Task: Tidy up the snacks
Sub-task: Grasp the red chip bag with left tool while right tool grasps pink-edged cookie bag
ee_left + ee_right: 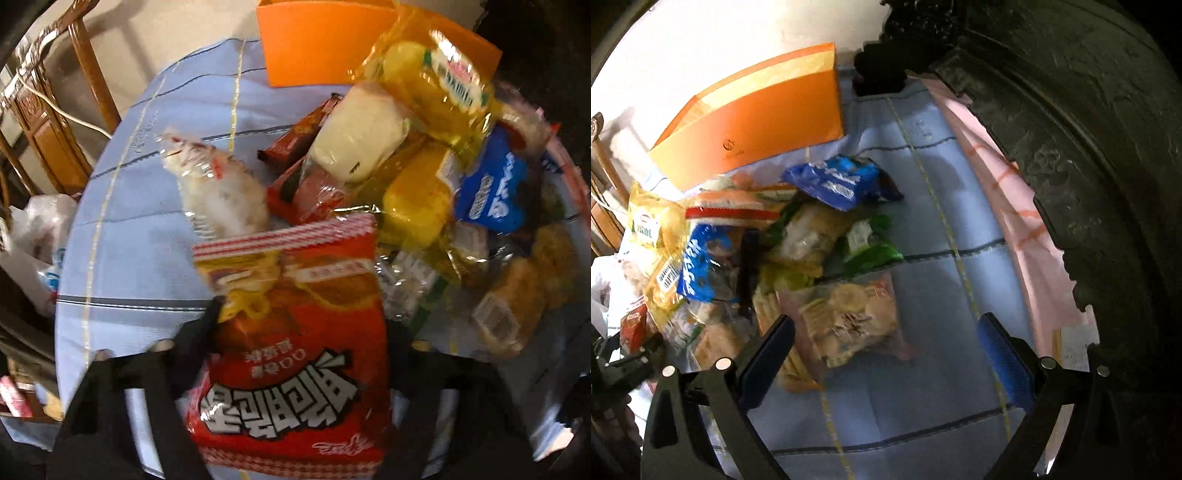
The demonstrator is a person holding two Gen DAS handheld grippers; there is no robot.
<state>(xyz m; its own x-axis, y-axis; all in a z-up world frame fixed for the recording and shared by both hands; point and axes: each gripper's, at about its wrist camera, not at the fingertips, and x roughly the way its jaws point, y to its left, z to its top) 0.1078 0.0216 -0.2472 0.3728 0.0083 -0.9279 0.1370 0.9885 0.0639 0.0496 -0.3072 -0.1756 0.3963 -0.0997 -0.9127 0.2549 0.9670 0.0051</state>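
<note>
Step in hand: the left gripper (295, 354) takes up the red snack bag (295, 332) from the near edge of the snack pile (424, 184); judged an early stage, most packets lying unsorted.
Left gripper: its dark fingers (195, 332) flank the bag on both sides, apparently pinching it; the far finger is mostly hidden by the bag.
Right gripper: the right gripper (886, 354) stands spread, with nothing between its fingers, above bare cloth just beside the clear cracker packet (846, 321).
Doing it well: a hold across the bag's flat width, near its middle, seems best, so the air-filled pouch neither slips nor crushes its contents; lifting straight up should spare the neighbouring packets.
Location of task things: pile on the worktop (129, 258), with the orange box (325, 44) standing behind it, a likely destination.
Materials: glossy printed foil on the red bag, with crimped checked seams; crinkled clear film on the yellow cake packs (436, 96); blue foil packet (491, 199).
Shapes: pillow-like pouches, slim red bars (303, 133), flat-sided card box.
Worktop surface: pale blue cloth with dark and yellow stripes, soft, slightly creased.
</note>
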